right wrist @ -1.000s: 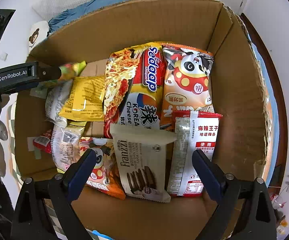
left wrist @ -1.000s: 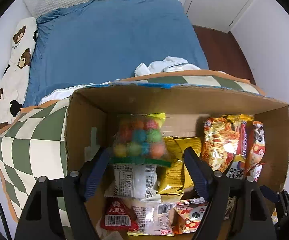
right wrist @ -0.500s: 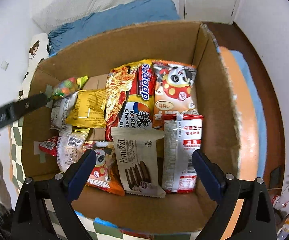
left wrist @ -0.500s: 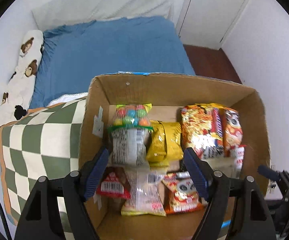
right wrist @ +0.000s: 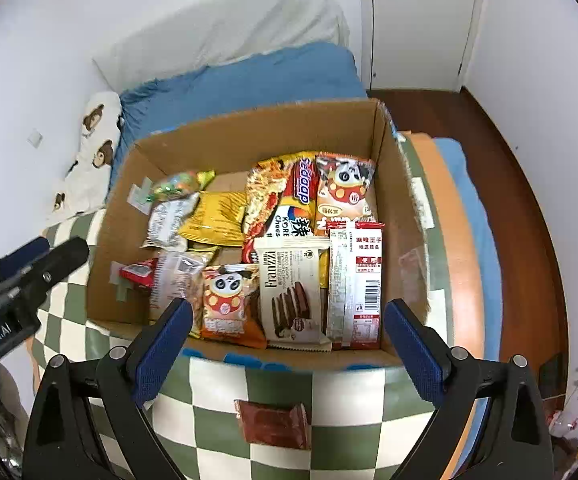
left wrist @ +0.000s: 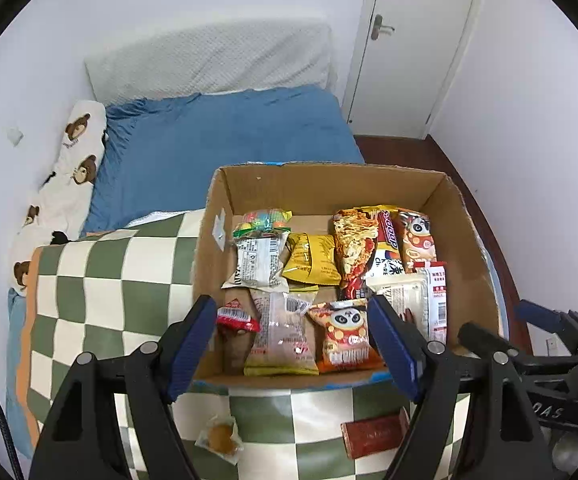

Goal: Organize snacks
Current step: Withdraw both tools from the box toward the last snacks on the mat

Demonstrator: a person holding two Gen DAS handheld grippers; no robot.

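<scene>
Right wrist view shows the cardboard box [right wrist: 249, 132] packed with snacks on the checkered blanket [right wrist: 349, 392]; a red packet [right wrist: 273, 424] lies outside. Both the right gripper [right wrist: 285, 344] and left gripper [left wrist: 293, 344] gape empty. That loose packet may well get overlooked.

Snack packets [right wrist: 289, 240] flat in open cardboard box [right wrist: 249, 128] on checkered blanket [right wrist: 349, 392]

We see packets covering the cardboard box [right wrist: 225, 136] floor, bare cardboard only along the far wall; checkered blanket [left wrist: 121, 272] left of it lies open.
</scene>
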